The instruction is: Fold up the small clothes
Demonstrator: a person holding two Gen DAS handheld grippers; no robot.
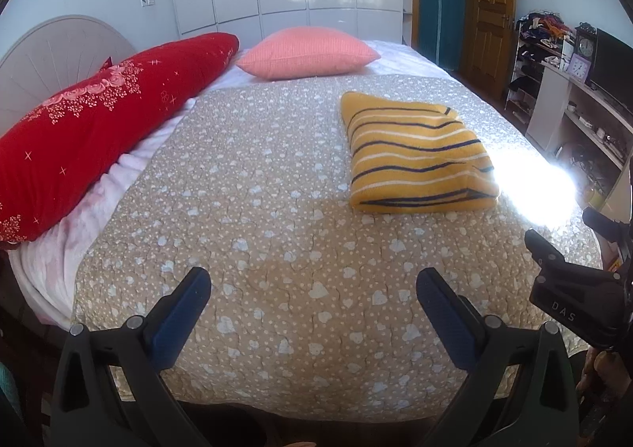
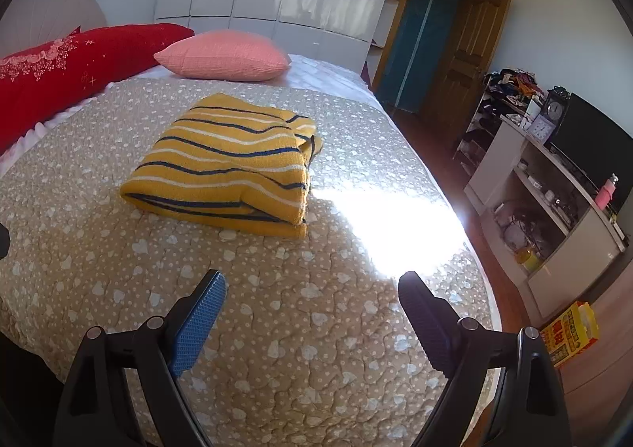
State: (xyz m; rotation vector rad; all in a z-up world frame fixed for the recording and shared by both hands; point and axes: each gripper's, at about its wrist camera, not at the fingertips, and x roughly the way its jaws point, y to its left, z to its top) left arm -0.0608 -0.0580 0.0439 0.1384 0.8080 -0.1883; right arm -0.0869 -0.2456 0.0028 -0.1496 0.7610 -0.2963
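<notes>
A yellow sweater (image 1: 415,154) with dark and white stripes lies folded into a thick rectangle on the beige heart-print bedspread (image 1: 277,249). In the right wrist view the same folded sweater (image 2: 225,166) sits ahead and left of centre. My left gripper (image 1: 312,280) is open over the bedspread near the foot of the bed, nothing between its blue pads. My right gripper (image 2: 312,284) is open too, short of the sweater and apart from it. The right gripper's black body (image 1: 569,284) shows at the right edge of the left wrist view.
A long red pillow (image 1: 99,122) and a pink cushion (image 1: 308,51) lie at the head of the bed. A bright sun patch (image 2: 387,225) falls right of the sweater. A white shelf unit (image 2: 554,185) with a clock and clutter stands right of the bed; a yellow packet (image 2: 569,332) lies on the floor.
</notes>
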